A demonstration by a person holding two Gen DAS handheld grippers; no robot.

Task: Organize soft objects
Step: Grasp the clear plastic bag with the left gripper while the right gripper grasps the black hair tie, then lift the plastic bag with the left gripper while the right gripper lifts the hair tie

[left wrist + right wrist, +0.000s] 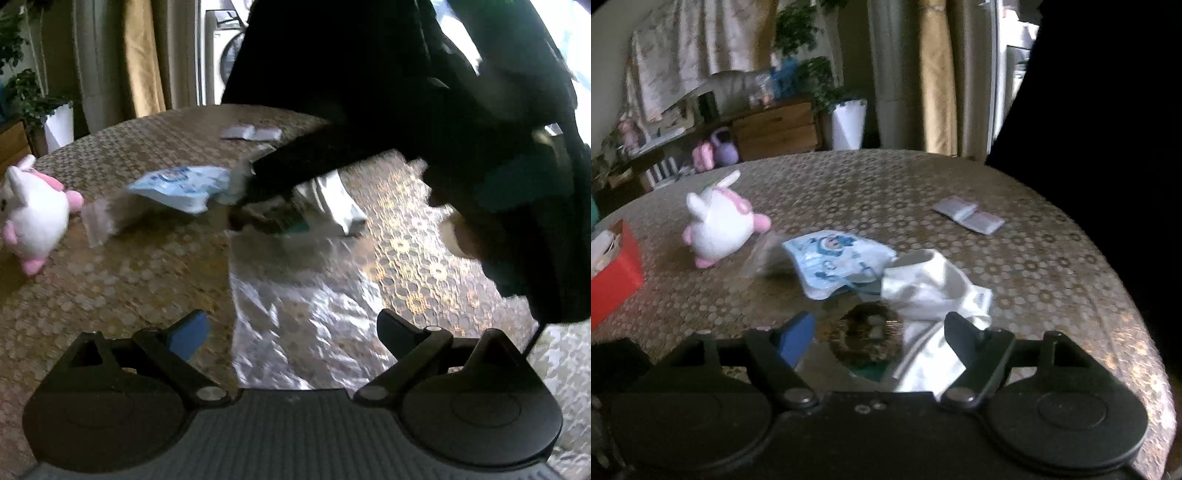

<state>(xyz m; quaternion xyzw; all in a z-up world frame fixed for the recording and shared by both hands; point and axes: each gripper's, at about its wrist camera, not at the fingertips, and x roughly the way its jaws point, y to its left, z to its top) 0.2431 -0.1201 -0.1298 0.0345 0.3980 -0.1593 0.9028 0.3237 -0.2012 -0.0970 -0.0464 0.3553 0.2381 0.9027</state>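
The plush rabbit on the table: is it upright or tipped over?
Tipped over: the plush rabbit lies on its side on the table, ears and pink feet pointing sideways.

Glossy honeycomb-print cover on the desk (pixel 923 184), throwing glare just ahead of the tongs. Fluffy white-and-pink plush (pixel 716 229) far left of them. Crinkly shiny plastic pouch (pixel 838 262), soft matt white cloth (pixel 931 291) right by the pads. Matt black plastic tongs, wooden drawers (pixel 775 129) way beyond.
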